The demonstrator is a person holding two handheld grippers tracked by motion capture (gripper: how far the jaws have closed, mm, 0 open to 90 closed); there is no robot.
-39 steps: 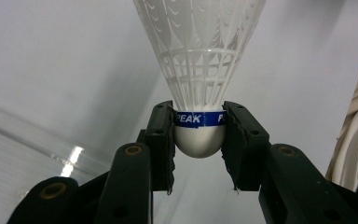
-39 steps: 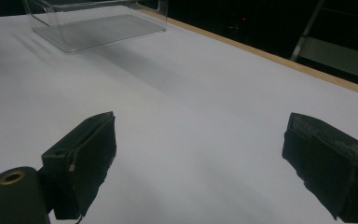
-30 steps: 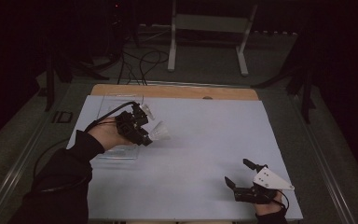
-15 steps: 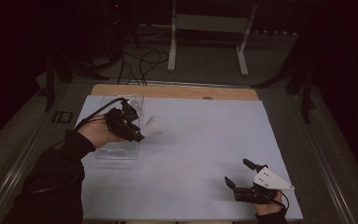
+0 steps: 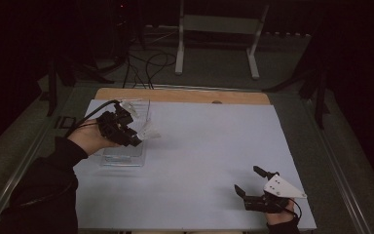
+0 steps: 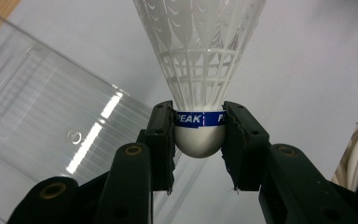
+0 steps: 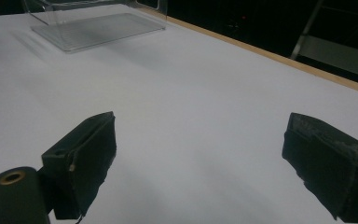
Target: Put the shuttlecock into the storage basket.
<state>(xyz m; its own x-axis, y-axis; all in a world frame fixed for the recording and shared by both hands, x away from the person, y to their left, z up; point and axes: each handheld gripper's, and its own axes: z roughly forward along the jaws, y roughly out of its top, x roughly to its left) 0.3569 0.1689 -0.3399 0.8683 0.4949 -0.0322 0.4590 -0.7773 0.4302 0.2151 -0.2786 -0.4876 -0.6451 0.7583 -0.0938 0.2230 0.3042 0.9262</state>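
Note:
A white plastic shuttlecock [image 6: 200,60] with a blue band reading PEAK is clamped at its round cork between the two jaws of my left gripper [image 6: 199,128]. In the high view that left gripper [image 5: 135,140] hangs over a clear plastic tray [image 5: 121,157], and the shuttlecock [image 5: 149,132] sticks out to the right past the tray's right rim. The tray [image 6: 51,116] lies just below and to the left of the jaws. My right gripper [image 5: 248,179] rests near the front right of the table, open with nothing between its jaws [image 7: 205,158].
A white sheet [image 5: 209,141] covers the table, with a wooden strip [image 5: 185,95] along the far edge. The tray [image 7: 98,28] shows far off in the right gripper view. Cables and a metal stand [image 5: 219,44] sit on the dark floor beyond.
My left hand has carried the shuttlecock leftward and a little up, over the tray. The right gripper has stayed where it was.

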